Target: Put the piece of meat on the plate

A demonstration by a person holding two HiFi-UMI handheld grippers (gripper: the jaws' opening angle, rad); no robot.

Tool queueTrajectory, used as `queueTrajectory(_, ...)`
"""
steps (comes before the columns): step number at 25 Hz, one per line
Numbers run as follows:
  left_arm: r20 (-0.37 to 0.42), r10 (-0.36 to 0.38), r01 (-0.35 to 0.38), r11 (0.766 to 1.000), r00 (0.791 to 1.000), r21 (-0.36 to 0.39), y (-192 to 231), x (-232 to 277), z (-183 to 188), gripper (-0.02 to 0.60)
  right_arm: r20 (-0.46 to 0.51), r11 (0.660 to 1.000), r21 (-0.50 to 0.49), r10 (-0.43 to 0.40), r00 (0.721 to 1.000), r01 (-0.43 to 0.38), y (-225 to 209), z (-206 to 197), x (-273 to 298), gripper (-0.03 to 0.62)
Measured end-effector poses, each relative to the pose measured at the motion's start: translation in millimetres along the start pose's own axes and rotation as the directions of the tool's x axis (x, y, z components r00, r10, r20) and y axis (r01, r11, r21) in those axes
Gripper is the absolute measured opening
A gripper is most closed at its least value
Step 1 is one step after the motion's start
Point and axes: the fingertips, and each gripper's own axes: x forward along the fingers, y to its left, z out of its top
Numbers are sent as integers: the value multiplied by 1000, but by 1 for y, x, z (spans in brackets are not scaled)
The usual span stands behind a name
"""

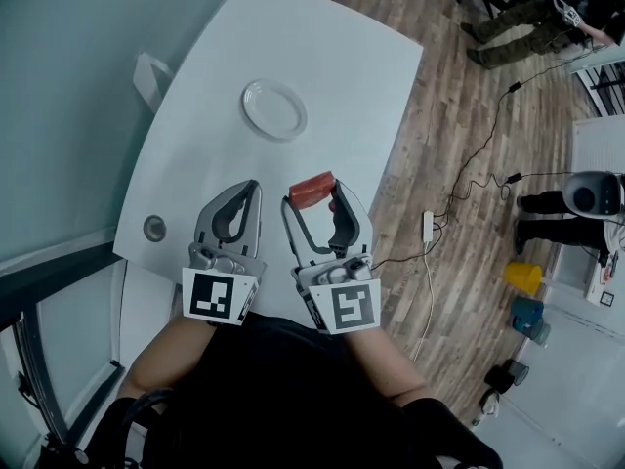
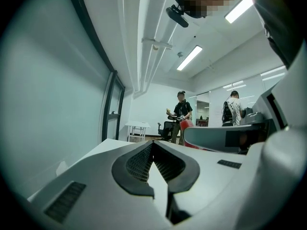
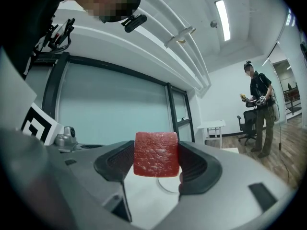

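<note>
- Right now the right gripper holds the piece of meat up in the air, above the near edge of the worktop.
- Its fingers press on the meat from both sides, so the meat cannot drop.
- The meat sits right at the tips, and that should make it easy to set down.
- The meat is a red block with a square face. Its skin looks bumpy and a bit wet, with tiny pale spots. It looks soft, so I think a hard squeeze could squash it.
- The dark pads on the fingers have a rough grid on them, which likely helps them grip.
- The plate is round, white and smooth, and nothing is on it. It lies flat farther out on the worktop, well apart from the meat, so the meat must travel forward and a little to the left to reach it.
- The left gripper hangs just beside the right one. Its fingers meet at the tips with nothing between them. I think it is only waiting, out of the way.
- The worktop is white, smooth and round at the corners.
</note>
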Motion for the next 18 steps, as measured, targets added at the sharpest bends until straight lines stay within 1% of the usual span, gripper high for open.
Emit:
queueTrajectory(3,-5,14,-14,1000,1000,-5,4,10,-6,0,-25,1000,-6,9,1000,-9,-8,-11,12,287)
queueTrajectory(7,-40,24,-25,999,999,-22,10,21,-16,0,-53,1000,-2,20,998,-20,-15,-22,29,287)
queueTrajectory(9,-54,28,-30,999,998,-25,14,27,-19,-1,-69,1000,-2,24,997,-24,-17,-26,37,287)
queueTrajectory(13,-59,36,-38,999,998,-37,24,40,-25,-1,-85,999,-13,29,996,-30,-25,-33,56,287)
queueTrajectory(18,-90,43,-47,998,995,-46,41,57,-38,0,-112,999,-23,30,993,-33,-34,-48,81,287)
